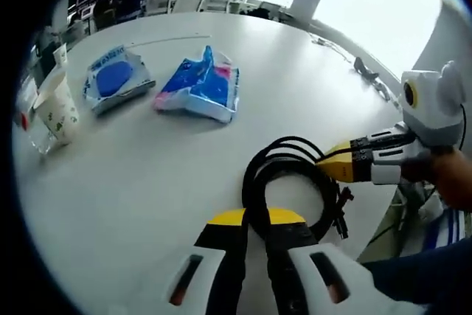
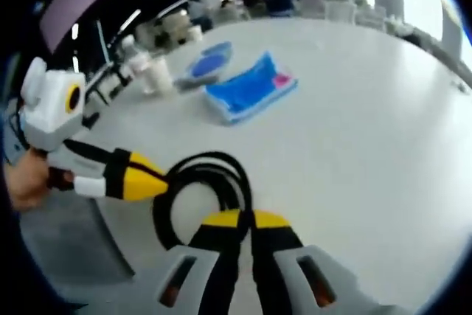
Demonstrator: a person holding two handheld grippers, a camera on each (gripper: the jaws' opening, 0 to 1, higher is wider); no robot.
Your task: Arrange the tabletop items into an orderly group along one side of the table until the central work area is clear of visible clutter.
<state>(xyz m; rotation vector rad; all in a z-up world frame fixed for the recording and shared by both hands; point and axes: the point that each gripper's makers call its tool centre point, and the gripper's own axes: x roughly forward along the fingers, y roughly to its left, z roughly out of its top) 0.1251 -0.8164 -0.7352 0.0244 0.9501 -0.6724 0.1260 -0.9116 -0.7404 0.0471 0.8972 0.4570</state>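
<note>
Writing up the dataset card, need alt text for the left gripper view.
Both grippers clamp a coiled black cable on a white table: the left gripper from below, the right gripper from the right. Farther back lie two blue packets, with a paper cup at the left edge.

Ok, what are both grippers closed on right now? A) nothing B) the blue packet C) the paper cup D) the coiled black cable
D: the left gripper and the right gripper each have their fingers pinched on the coiled black cable, while the blue packet and paper cup lie apart.
</note>
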